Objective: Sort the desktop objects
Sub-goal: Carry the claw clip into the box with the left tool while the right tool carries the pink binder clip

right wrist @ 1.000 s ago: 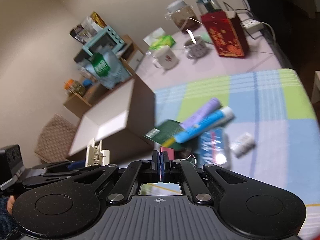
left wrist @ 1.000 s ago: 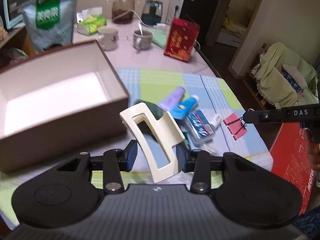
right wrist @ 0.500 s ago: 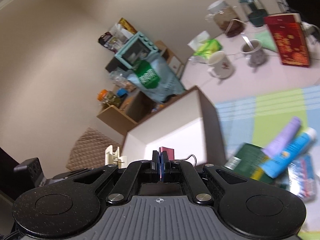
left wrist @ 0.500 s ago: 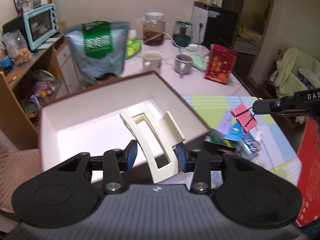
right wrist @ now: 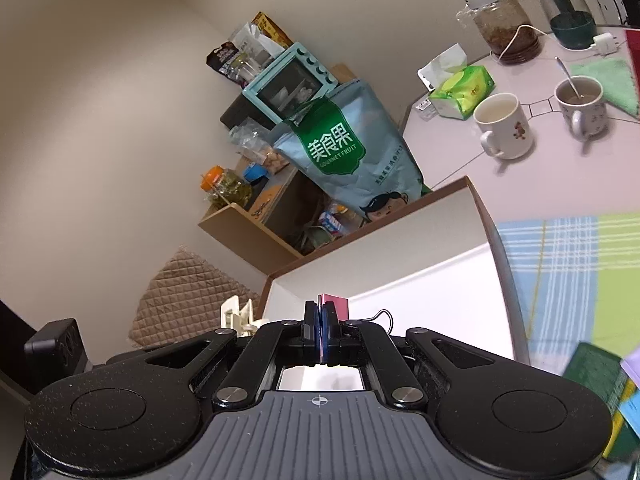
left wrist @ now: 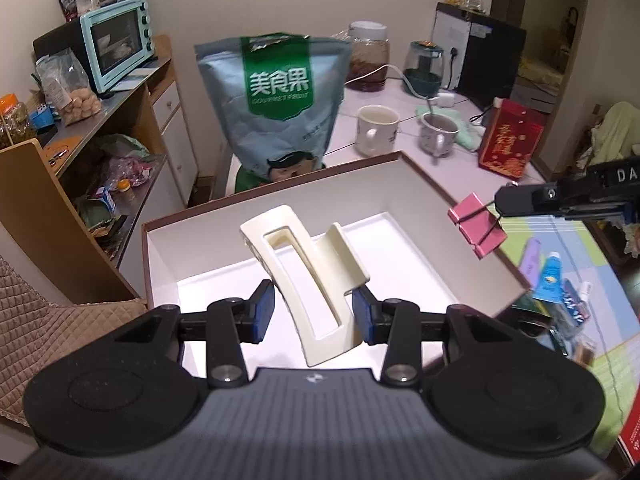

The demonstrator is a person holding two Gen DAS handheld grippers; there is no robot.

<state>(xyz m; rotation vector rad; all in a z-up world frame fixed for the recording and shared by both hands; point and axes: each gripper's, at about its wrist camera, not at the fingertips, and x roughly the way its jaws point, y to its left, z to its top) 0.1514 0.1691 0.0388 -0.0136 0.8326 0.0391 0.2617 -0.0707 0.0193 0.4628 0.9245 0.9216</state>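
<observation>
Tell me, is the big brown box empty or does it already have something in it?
Empty where visible: the brown box shows a bare white floor; the hair clip and left gripper hide part.

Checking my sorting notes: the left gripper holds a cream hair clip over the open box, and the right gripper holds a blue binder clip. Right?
Not quite: the binder clip in the right gripper is pink, as the left wrist view shows. The left gripper does hold the cream hair clip over the open box.

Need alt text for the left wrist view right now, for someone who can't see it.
The left gripper holds a cream hair claw above an open white-lined box. At right, the right gripper holds a pink binder clip over the box's edge.
</observation>
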